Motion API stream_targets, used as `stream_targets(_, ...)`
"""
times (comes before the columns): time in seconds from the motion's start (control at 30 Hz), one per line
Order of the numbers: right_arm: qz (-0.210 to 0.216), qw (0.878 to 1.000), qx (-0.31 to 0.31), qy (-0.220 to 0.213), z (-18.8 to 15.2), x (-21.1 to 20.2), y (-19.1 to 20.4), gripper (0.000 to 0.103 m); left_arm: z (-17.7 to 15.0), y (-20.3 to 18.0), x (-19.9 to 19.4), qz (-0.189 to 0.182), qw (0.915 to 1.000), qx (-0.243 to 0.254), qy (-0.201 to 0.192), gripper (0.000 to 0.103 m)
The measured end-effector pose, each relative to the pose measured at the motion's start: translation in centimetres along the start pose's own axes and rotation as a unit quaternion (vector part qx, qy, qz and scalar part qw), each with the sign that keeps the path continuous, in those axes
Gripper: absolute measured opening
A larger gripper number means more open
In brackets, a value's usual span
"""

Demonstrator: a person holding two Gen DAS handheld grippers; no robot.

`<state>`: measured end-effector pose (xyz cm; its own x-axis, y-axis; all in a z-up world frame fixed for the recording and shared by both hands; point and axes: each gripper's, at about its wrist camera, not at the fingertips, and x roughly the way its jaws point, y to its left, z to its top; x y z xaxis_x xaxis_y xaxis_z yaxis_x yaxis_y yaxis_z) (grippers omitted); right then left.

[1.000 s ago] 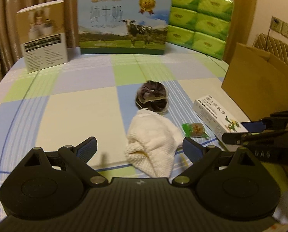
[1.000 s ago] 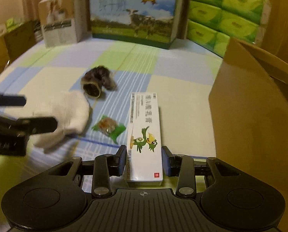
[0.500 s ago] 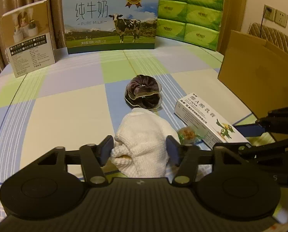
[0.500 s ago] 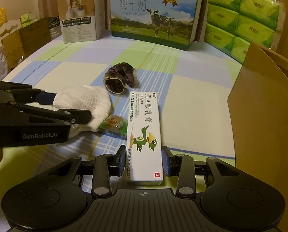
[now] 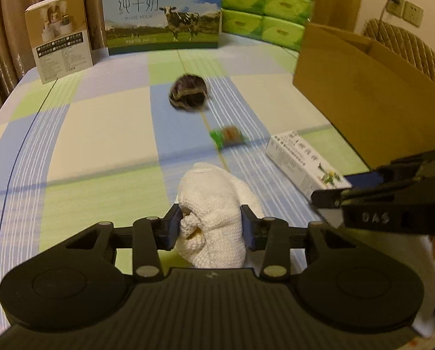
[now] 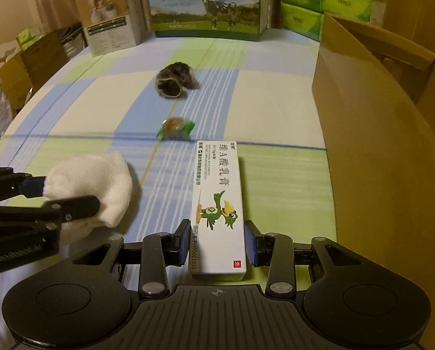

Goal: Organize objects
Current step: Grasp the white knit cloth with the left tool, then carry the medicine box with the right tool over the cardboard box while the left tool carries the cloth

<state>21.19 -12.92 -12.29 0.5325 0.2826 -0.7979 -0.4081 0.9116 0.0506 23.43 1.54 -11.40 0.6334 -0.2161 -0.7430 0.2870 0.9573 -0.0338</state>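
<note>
My left gripper (image 5: 210,221) is closing its jaws on a white knitted cloth (image 5: 214,204), and both pads press into its sides; the cloth hangs bunched between them. The right wrist view shows that cloth (image 6: 100,186) at the left, in the left gripper (image 6: 71,192). My right gripper (image 6: 217,233) is shut on the near end of a long white ointment box (image 6: 217,180) with a green bird on it. That box (image 5: 299,163) also shows at the right of the left wrist view. A dark scrunchie (image 5: 189,94) and a green-wrapped candy (image 5: 226,137) lie on the checked tablecloth beyond.
An open cardboard box (image 6: 378,145) stands close on the right. At the back of the table are a milk carton case (image 5: 162,14), stacked green tissue packs (image 5: 264,5) and a small printed box (image 5: 61,35). Cartons sit beyond the table's left edge.
The left jaws came in from wide apart onto the white cloth. Both grippers have drawn back toward the near edge with their items, leaving the candy and scrunchie farther off.
</note>
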Motion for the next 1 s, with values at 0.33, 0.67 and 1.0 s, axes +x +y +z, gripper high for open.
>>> stream_targets(0.33, 0.006, 1.000, 0.010, 0.005, 0.6, 1.5, -0.4, 0.053, -0.9, -0.4, 0.7, 0.004, 0.9999, 0.011, -0.002, 0.054)
stream_targets(0.67, -0.005, 1.000, -0.004, 0.004, 1.6, 3.1, -0.2, 0.035, -0.9, 0.0, 0.9, -0.007, 1.0000, -0.006, 0.004, 0.041)
stream_targets(1.0, -0.005, 0.999, -0.006, -0.038, 1.1, -1.5, 0.0, 0.035, -0.1, 0.4, -1.5, 0.001, 0.9987, -0.038, -0.035, 0.035)
